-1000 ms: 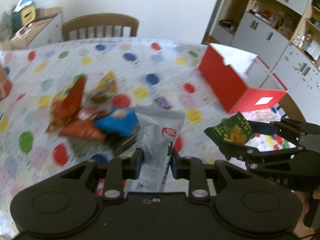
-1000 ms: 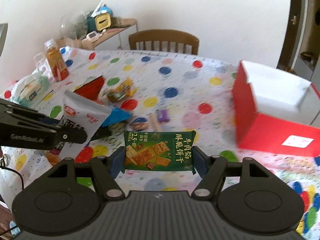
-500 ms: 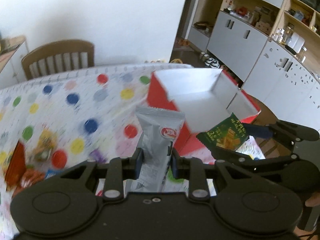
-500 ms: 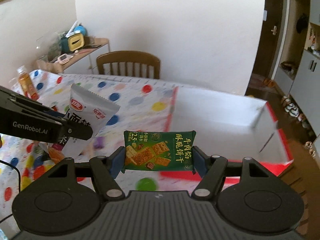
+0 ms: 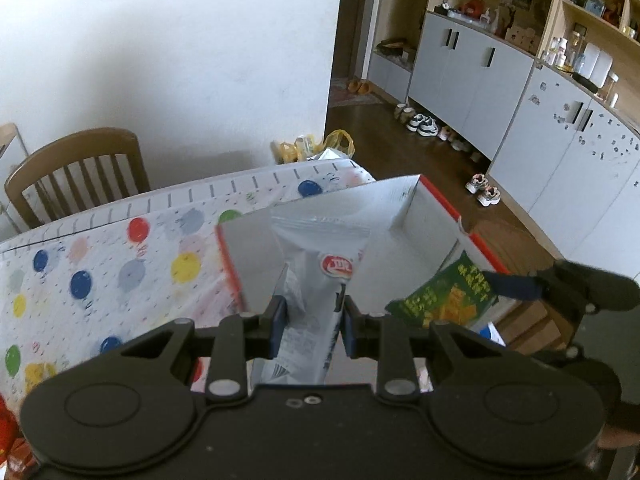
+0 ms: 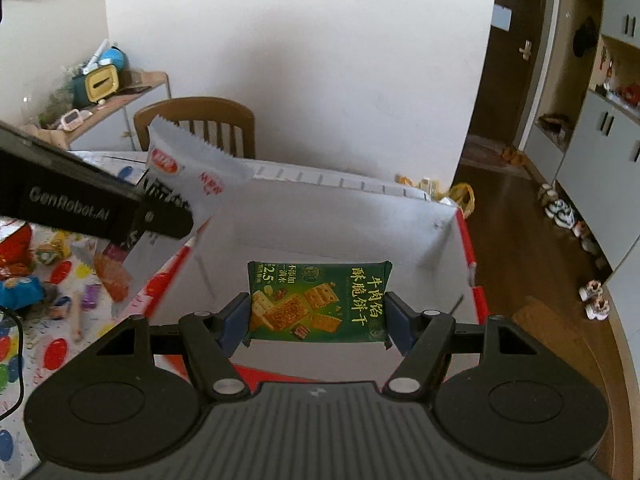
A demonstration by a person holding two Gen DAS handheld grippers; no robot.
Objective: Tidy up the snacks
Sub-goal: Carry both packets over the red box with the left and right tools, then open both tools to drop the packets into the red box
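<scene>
Both hands had swung from the snack pile to above the red box (image 6: 464,240). The left gripper (image 5: 312,320) clamped the grey packet (image 5: 316,276), the right gripper (image 6: 316,320) the green cracker packet (image 6: 316,304), seemingly ready to drop.

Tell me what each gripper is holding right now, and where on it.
Left gripper: a tall silver-grey foil snack packet, pinched across its lower half. Right gripper: a flat green cracker packet, clamped by its two short ends.

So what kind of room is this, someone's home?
Most likely a home dining area: a table under a balloon-print tablecloth, a wooden chair against the wall, and shoes lined along the grey cabinets.
</scene>
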